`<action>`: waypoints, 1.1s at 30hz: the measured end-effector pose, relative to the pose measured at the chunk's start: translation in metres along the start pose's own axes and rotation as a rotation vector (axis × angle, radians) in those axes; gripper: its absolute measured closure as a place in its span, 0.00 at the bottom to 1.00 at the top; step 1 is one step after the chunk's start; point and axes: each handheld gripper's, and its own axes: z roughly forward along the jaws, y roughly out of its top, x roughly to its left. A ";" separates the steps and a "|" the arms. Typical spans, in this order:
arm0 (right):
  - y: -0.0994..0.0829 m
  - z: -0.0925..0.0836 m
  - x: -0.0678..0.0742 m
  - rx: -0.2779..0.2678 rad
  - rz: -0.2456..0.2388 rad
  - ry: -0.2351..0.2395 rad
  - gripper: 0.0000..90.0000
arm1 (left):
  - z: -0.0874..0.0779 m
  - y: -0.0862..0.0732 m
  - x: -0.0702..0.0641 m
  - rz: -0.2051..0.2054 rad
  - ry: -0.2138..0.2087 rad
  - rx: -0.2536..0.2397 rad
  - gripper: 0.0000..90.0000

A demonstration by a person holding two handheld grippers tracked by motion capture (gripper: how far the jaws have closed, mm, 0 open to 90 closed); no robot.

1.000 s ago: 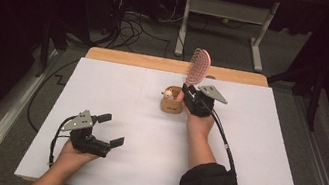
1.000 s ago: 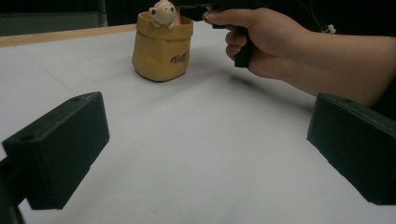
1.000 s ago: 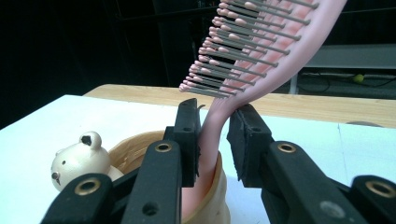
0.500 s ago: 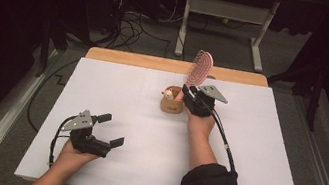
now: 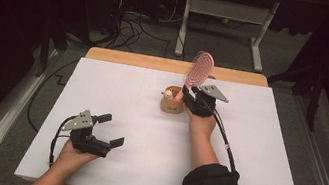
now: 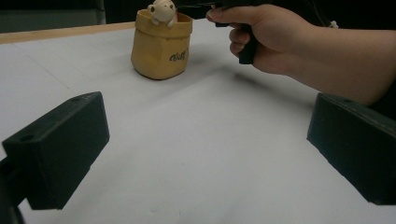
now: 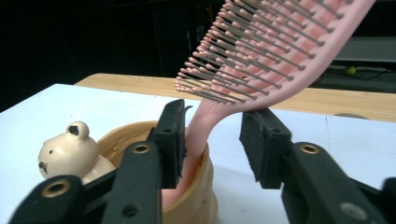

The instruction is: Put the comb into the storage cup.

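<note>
A pink hairbrush (image 5: 200, 70) (image 7: 280, 51) stands handle-down in a tan cup (image 5: 171, 106) (image 7: 116, 140) (image 6: 161, 44) and leans to the right. A small cream bear (image 5: 169, 93) (image 7: 70, 151) (image 6: 162, 10) sits at the cup's rim. My right gripper (image 5: 187, 94) (image 7: 212, 140) is at the cup with the brush handle between its jaws. The jaws have just been opening. The handle lies against the left jaw and a gap shows at the right one. My left gripper (image 5: 110, 130) (image 6: 205, 149) rests open on the white table near the front left, with nothing between its jaws.
The white sheet (image 5: 256, 138) covers the table, and a wooden edge (image 5: 132, 59) shows at the back. The right hand (image 6: 266, 39) is beside the cup. Cables and a desk frame (image 5: 226, 11) are on the dark floor beyond.
The brush head has tipped very slightly to the right. Both hands stay where they were.
</note>
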 end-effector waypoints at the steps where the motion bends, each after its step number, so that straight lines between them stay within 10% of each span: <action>1: 0.000 0.000 0.000 0.003 0.002 0.000 0.65 | 0.000 0.000 0.000 0.000 0.001 0.000 0.00; 33: 0.006 -0.028 -0.003 0.042 -0.063 0.028 0.28 | -0.002 0.002 0.000 0.012 0.030 -0.003 0.00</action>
